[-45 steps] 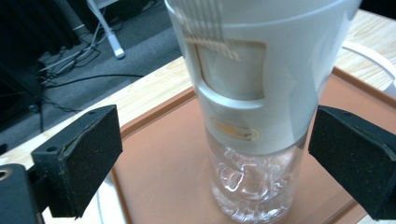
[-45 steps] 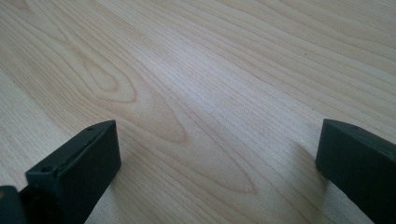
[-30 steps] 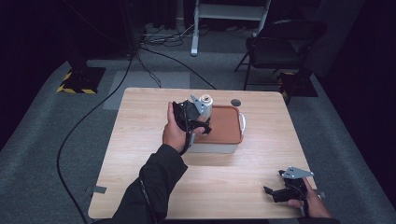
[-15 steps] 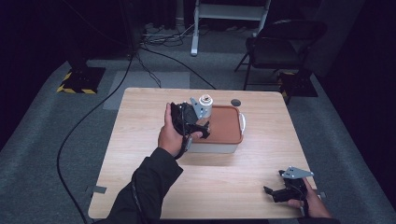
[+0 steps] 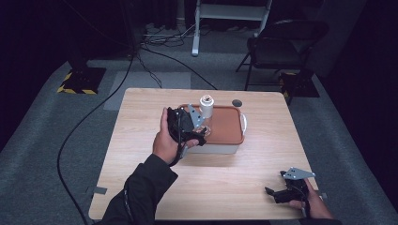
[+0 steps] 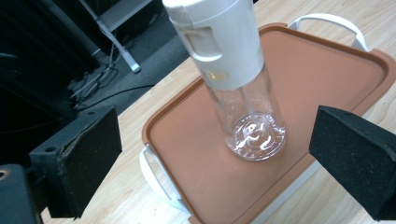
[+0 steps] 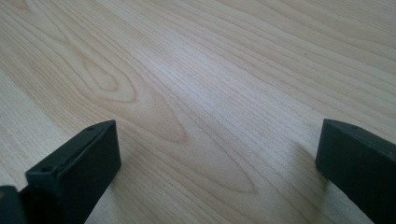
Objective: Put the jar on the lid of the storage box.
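Bottle (image 6: 243, 79), clear-bodied with a tall white cap, is what I am reaching for; it stands upright on the orange lid (image 6: 327, 79) of a white storage box (image 5: 220, 147) near the middle of the table (image 5: 141, 112), slightly toward its far edge.

Nearest to me, at the table's near right corner, my right gripper (image 5: 277, 193) rests low over bare wood. In the right gripper view its two black pads (image 7: 74, 168) are spread wide apart with nothing between them, just wood grain.

Farther in, my left hand (image 5: 164, 140) holds the left gripper (image 5: 199, 133) at the box's left end, pointed toward the bottle. In the left gripper view the pads (image 6: 84, 163) stand well apart, one at each side of the picture, and the bottle rises between them but beyond them, not yet touched. The bottle sits toward the left end of the lid; the box's white handles (image 6: 327, 21) show at both ends.

Beyond the box, a small dark round spot (image 5: 237, 102) lies on the table near the far edge. Past the table, a chair (image 5: 277, 51) and cables sit on the grey floor.

I judge this to be the approach step, before any grasp. The next move calls for easing the left gripper forward until the glass body sits squarely between the pads, below the cap, then closing gently so the bottle does not tip.
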A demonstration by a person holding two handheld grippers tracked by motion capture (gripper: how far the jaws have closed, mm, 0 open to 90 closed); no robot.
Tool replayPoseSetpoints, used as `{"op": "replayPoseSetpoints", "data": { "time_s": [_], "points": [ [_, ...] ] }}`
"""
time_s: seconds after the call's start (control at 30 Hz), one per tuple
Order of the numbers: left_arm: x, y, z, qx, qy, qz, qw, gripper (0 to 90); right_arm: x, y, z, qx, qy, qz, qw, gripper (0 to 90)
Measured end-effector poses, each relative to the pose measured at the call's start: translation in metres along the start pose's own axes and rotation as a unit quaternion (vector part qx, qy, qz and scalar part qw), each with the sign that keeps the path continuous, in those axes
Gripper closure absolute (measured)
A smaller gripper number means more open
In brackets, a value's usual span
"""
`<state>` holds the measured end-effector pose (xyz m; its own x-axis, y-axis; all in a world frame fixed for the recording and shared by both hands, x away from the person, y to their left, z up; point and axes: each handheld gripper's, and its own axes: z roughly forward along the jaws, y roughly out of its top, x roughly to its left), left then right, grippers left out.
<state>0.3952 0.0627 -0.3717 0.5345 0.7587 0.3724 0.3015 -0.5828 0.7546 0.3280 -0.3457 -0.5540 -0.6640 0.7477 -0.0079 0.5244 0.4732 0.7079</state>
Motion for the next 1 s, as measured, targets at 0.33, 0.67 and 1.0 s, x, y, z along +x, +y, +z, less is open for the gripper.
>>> {"op": "replayPoseSetpoints", "data": {
  "time_s": [0.33,0.67,1.0],
  "points": [
    [-0.001,-0.013,-0.004,0.008,-0.002,0.006,0.9999,2.4,0.0,0.0,0.0,0.0,0.0,0.0,1.0,0.0],
    [-0.008,-0.028,-0.008,0.02,-0.003,0.026,0.9995,2.4,0.0,0.0,0.0,0.0,0.0,0.0,1.0,0.0],
    [-0.013,-0.045,-0.01,0.03,-0.003,0.038,0.9988,2.4,0.0,0.0,0.0,0.0,0.0,0.0,1.0,0.0]
  ]
}}
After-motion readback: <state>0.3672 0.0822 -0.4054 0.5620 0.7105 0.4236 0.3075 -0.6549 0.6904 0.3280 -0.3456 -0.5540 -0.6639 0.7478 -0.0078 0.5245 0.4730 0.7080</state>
